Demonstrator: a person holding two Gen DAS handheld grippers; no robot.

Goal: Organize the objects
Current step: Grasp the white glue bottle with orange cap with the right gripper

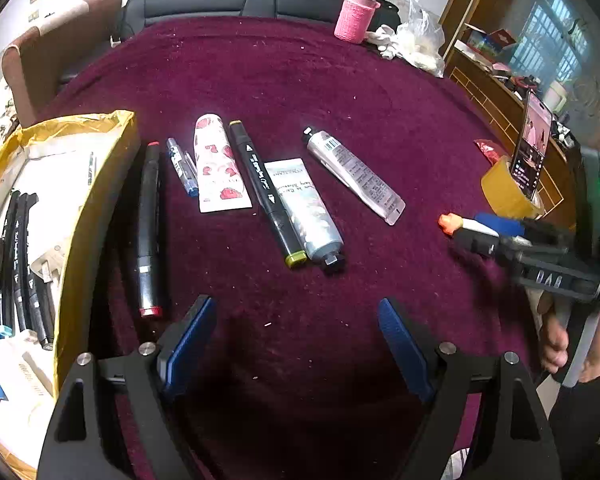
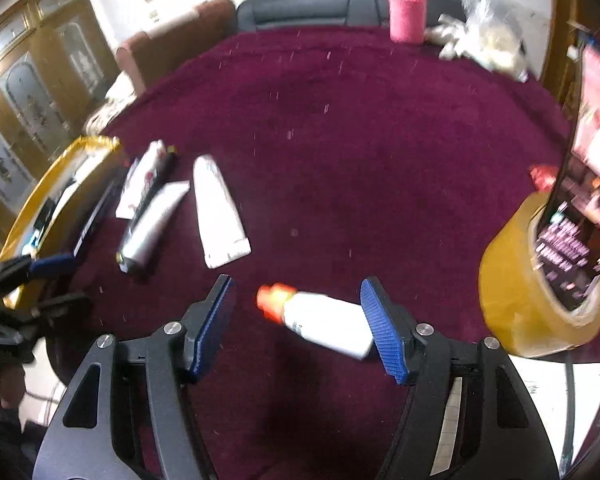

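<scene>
Blue-padded, the right claw stands wide over the maroon worktop, a white orange-capped bottle lying between its pads, seemingly unpinched. Left of that bottle, tubes and markers lie loose beside the yellow box, where the left claw hovers wide, empty.

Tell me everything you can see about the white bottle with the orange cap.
The white bottle is small, looks like plastic, has an orange cap and some print on its side. It lies on its side on the dark red cloth, cap pointing left in the right wrist view. It sits between the open fingers of the right gripper, its base close to the right finger; contact is unclear.
</scene>
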